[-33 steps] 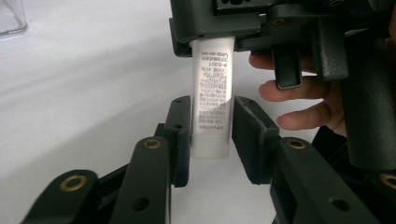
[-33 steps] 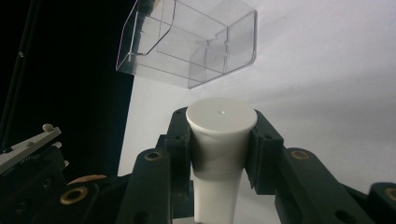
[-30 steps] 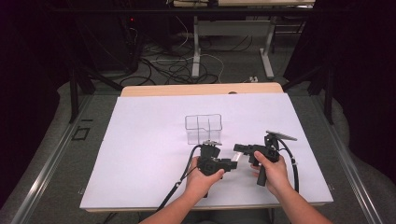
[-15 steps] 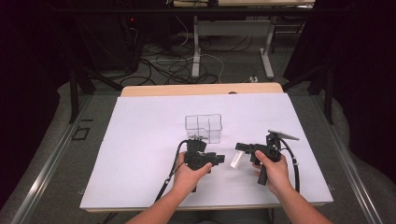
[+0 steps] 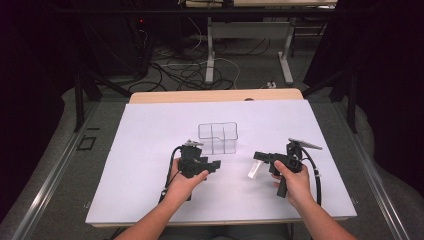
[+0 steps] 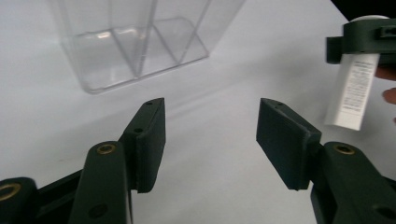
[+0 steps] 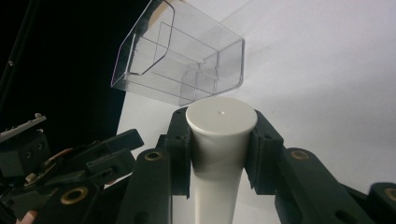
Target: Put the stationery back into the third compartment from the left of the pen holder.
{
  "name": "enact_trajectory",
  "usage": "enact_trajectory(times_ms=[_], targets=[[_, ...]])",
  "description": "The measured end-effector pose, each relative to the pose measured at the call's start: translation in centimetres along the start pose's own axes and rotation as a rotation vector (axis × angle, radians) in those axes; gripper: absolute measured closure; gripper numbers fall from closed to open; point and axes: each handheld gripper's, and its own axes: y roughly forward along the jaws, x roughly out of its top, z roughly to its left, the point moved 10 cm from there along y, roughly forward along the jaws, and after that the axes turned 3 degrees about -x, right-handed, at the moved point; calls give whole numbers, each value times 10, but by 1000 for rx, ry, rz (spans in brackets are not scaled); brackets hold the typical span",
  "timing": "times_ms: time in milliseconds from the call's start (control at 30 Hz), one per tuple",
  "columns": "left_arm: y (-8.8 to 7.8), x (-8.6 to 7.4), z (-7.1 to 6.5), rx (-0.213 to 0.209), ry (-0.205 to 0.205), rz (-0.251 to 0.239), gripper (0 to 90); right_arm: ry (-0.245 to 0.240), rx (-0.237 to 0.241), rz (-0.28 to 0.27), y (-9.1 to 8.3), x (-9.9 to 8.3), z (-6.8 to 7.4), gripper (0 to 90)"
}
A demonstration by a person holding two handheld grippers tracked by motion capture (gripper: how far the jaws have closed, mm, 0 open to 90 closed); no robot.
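Observation:
A clear plastic organiser box (image 5: 218, 137) with inner dividers stands upright near the middle of the white table sheet (image 5: 150, 125). My right gripper (image 5: 260, 157) is shut on a small white tube (image 5: 254, 170), gripping it just below its round cap (image 7: 221, 115); the tube hangs down toward the table. In the left gripper view the tube (image 6: 353, 88) shows off to the right. My left gripper (image 5: 215, 164) is open and holds nothing, its jaws pointing toward the right gripper. The box (image 6: 130, 42) lies just beyond the left pads (image 6: 152, 140). The box (image 7: 182, 60) is also ahead of the right gripper (image 7: 221, 151).
The sheet lies on a wooden table (image 5: 215, 95) whose far edge shows behind it. Cables (image 5: 200, 70) and table legs (image 5: 210, 50) are on the floor beyond. Bare sheet surrounds the box on all sides.
My left gripper has let go of the tube and drawn back to the left, jaws opening. The right gripper keeps the tube and has barely moved.

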Motion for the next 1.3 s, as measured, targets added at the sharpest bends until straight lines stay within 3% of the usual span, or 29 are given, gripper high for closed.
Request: enact_trajectory(times_ms=[67, 133, 200, 300, 433, 467, 533, 600, 667, 767, 833, 1000, 1300], targets=[[-5, 1, 8, 22, 7, -7, 392, -17, -3, -12, -1, 2, 3, 662], [-9, 1, 16, 38, 15, -12, 379, -40, -21, 19, -4, 1, 1, 662], [-13, 1, 23, 51, 26, -14, 331, -64, -25, -40, -2, 7, 5, 662], [-22, 1, 37, 84, 45, -21, 318, -93, -28, -52, -2, 8, 6, 662], [-34, 1, 54, 100, 39, -55, 306, -125, -27, -65, -3, 11, 10, 662], [-37, 1, 58, 101, 32, -58, 304, -163, -34, -78, -4, 14, 13, 662], [-42, 0, 67, 117, 25, -72, 284, -176, -41, -83, -4, 14, 16, 662], [-47, -3, 75, 138, 29, -72, 272, -259, -69, -100, -3, 17, 21, 662], [-50, -6, 81, 152, 22, -74, 271, -278, -76, -106, -2, 18, 23, 662], [-52, -6, 89, 166, 20, -85, 190, -351, -98, -126, 3, 24, 33, 661], [-54, -6, 92, 179, 19, -95, 171, -362, -105, -141, 5, 26, 37, 661], [-55, -4, 99, 189, 20, -114, 109, -448, -118, -170, 13, 38, 54, 661], [-56, -4, 110, 230, 15, -126, 28, -526, -137, -245, 24, 64, 83, 661]])
